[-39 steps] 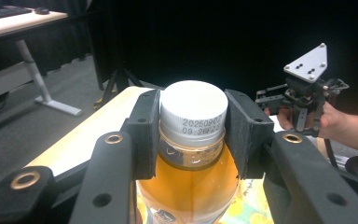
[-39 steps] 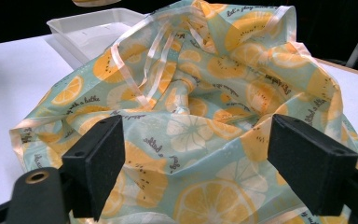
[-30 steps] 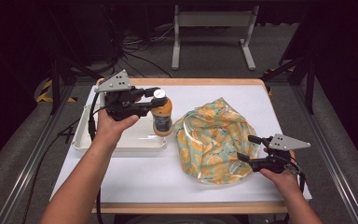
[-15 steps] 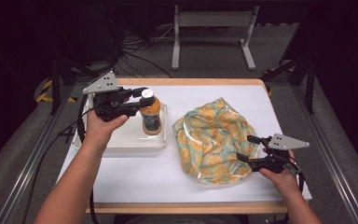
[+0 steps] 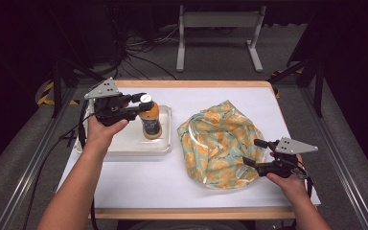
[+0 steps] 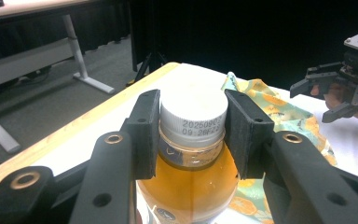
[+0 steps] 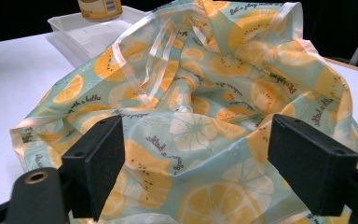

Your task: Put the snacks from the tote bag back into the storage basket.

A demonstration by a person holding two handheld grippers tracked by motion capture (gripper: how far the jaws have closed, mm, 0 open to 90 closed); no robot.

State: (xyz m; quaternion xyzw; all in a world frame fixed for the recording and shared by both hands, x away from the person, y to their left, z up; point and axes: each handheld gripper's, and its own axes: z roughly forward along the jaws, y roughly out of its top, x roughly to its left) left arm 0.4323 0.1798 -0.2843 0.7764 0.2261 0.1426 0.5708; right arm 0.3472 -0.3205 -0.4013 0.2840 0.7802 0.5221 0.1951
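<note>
One bottle (image 6: pixel 191 154) is clamped at its white cap by the left gripper (image 6: pixel 193 135); the right gripper's (image 7: pixel 193 163) jaws are spread wide before a bag (image 7: pixel 205 107).

In your left gripper view, the bottle (image 6: pixel 189 186) runs off the bottom edge, so its label and base are out of sight, and the pads (image 6: pixel 144 133) cover both sides of its neck. The date print on the white cap (image 6: pixel 195 112) curves away at the right and cannot be read in full. From above, the bottle label is too small to read, and your hand hides part of the white tray (image 5: pixel 124 146). In your right gripper view, the patterned bag (image 7: pixel 205 116) is cut off at the bottom, its contents are hidden, and the bottle shows just its lower edge at the top.
</note>
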